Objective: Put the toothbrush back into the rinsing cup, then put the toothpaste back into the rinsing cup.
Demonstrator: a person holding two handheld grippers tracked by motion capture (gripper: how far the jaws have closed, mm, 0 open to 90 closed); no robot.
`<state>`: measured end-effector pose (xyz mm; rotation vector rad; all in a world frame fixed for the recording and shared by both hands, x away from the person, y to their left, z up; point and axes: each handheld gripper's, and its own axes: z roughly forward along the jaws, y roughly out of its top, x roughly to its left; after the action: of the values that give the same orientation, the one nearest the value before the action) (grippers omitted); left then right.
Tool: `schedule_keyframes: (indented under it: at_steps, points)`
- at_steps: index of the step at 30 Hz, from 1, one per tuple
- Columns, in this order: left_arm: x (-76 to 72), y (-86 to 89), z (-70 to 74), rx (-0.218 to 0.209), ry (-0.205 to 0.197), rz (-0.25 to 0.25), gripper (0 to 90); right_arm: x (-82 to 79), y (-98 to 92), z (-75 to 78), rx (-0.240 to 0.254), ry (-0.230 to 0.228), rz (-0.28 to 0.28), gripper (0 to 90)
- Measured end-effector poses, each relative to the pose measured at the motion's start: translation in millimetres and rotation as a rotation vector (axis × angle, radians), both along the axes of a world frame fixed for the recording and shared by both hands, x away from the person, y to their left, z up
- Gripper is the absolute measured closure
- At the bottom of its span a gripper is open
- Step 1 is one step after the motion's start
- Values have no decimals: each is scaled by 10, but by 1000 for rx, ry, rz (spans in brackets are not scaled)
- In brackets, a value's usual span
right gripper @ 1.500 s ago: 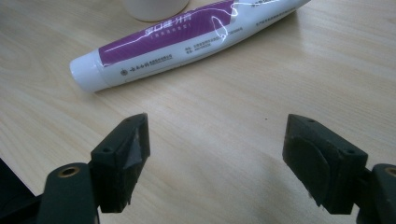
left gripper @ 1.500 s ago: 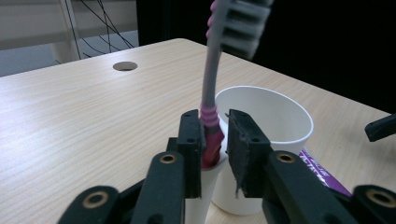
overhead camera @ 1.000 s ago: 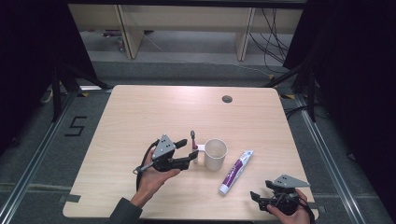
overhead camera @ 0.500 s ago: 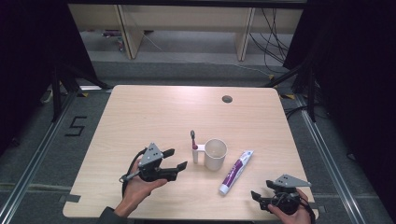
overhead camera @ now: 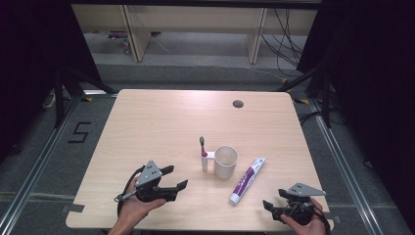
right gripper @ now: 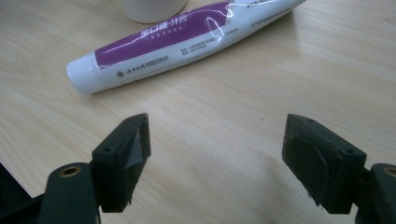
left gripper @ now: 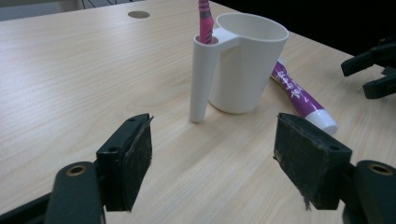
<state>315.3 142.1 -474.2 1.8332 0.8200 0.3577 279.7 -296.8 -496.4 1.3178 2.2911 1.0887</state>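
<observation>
Left tongs (overhead camera: 176, 177), jaws just opened and empty, have drawn back to 7 o'clock of the cup (overhead camera: 225, 161), leaving the toothbrush (overhead camera: 202, 146) upright in its holder. Right tongs (overhead camera: 268, 208), open, rest near the toothpaste tube (overhead camera: 247, 180) on the surface (overhead camera: 161, 122); placement appears complete.

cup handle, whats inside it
A pink toothbrush stands upright in the hollow handle of the white cup. Its lower end is hidden inside the handle. The cup's bottom cannot be seen past the rim.
</observation>
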Motion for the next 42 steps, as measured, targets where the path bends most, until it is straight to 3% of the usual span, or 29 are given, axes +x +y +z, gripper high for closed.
schedule_keyframes:
  at_steps: [2, 4, 8, 10, 17, 18, 25, 31, 32, 34, 35, 37, 38, 39, 41, 42]
  points:
    - [-39, 28, -21, -3, 1, 8, 265, 1, -1, -3, 0, -1, -1, 246]
    - [-81, 55, -34, 8, 5, 10, 261, -17, 15, -2, 23, 31, -18, 246]
    - [-167, 85, -77, 7, 10, 7, 245, -12, 13, -5, 14, 23, -20, 245]
    - [-206, 102, -90, 23, 17, 4, 233, 8, -3, -8, -2, -4, 1, 245]
    - [-304, 114, -147, 65, 34, -6, 216, -12, 16, -5, 16, 29, -22, 245]
    - [-318, 111, -155, 69, 30, -3, 215, 5, -3, -6, -7, 1, -4, 246]
    - [-400, 113, -214, 67, 51, 2, 190, -3, -10, 0, 1, -8, -4, 246]
    - [-417, 102, -283, 98, 69, 5, 163, -23, -3, 15, 24, -10, -2, 253]
    - [-403, 98, -294, 85, 70, -2, 163, -23, -2, 21, 15, -17, 1, 256]
    - [-398, 113, -294, 101, 71, 8, 159, -45, 37, 48, 26, -31, -4, 305]
    - [-397, 116, -299, 98, 73, 9, 159, -37, 34, 78, 19, -66, 21, 334]
    - [-394, 115, -315, 95, 75, 10, 159, -41, 52, 120, 26, -73, 32, 400]
    - [-397, 116, -316, 99, 74, 15, 159, -65, 89, 135, 62, -47, 18, 450]
    - [-397, 119, -315, 102, 70, 15, 160, -49, 87, 159, 52, -82, 50, 515]
    - [-394, 120, -312, 104, 67, 14, 160, -64, 136, 196, 71, -77, 55, 614]
    - [-392, 121, -312, 106, 65, 14, 160, -58, 167, 230, 67, -103, 75, 680]
